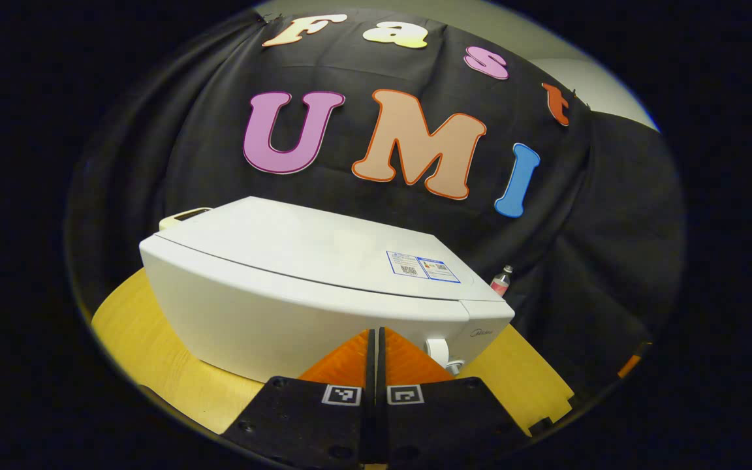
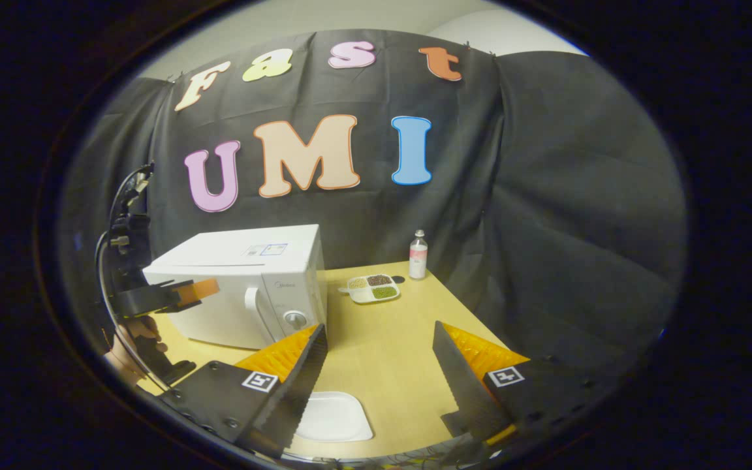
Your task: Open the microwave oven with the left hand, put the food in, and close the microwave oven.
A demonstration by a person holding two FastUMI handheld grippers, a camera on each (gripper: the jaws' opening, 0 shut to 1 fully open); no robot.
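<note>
Facing the closed microwave oven [image 1: 324, 287], the pinched-shut, empty left hand-held gripper [image 1: 376, 339] should probably spread before hooking its handle [image 1: 440, 351].

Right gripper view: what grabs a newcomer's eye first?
The white microwave oven at the table's left, door closed, with the left gripper hovering at its front, jaws together. Right of it sit a divided food tray and a small bottle; a white plate lies between the right gripper's open jaws.

Left claw [image 1: 376, 365] black mounts, square markers (screws visible).
</note>
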